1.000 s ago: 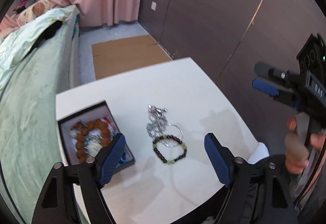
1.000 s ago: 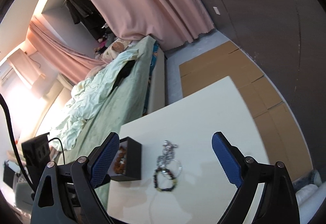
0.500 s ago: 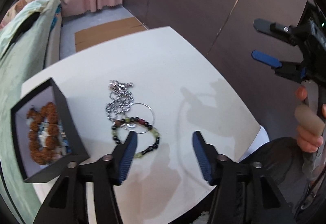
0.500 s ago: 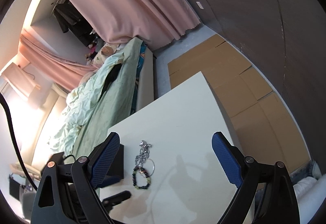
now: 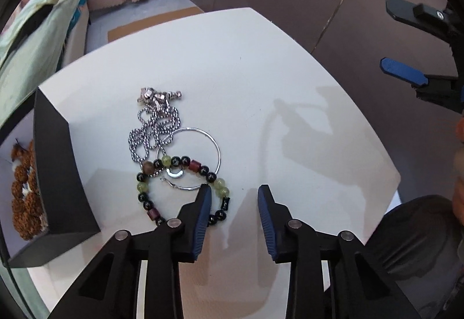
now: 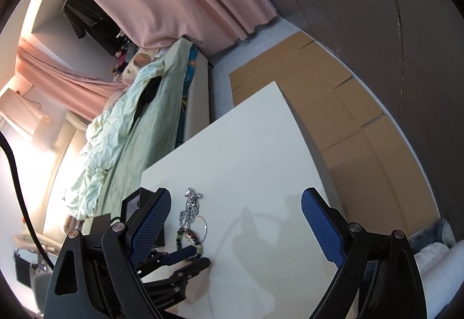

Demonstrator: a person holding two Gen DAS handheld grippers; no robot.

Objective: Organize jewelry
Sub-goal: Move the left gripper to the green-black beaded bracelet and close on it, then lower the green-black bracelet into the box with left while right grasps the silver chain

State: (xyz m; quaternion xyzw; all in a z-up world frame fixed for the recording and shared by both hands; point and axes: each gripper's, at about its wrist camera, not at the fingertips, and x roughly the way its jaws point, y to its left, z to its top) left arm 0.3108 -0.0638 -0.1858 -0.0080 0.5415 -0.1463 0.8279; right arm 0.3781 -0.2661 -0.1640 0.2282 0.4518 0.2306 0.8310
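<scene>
A beaded bracelet (image 5: 144, 186) of dark, green and maroon beads lies on the white table (image 5: 261, 81), overlapping a thin silver hoop (image 5: 218, 155) and a silver chain necklace (image 5: 150, 130). My left gripper (image 5: 235, 191) hovers low over the bracelet's right side. Its jaws are closing, with a few beads between them and the pads touching nothing. In the right wrist view the left gripper (image 6: 192, 258) reaches the bracelet (image 6: 185, 233) below the chain (image 6: 188, 206). My right gripper (image 6: 235, 204) stands wide open above the table, holding nothing; it also shows as right gripper (image 5: 397, 42).
An open black box (image 5: 58, 174) with a brown bead bracelet (image 5: 24, 197) stands left of the jewelry; the box (image 6: 136, 203) is partly hidden. A bed with a green duvet (image 6: 130, 121) lies beyond, cardboard (image 6: 333, 104) covers the floor. A person's hand (image 5: 459, 159) holds the right gripper.
The left gripper has dropped toward the beaded bracelet and its jaws have narrowed a good deal. The right gripper has sunk a little and stays wide open.
</scene>
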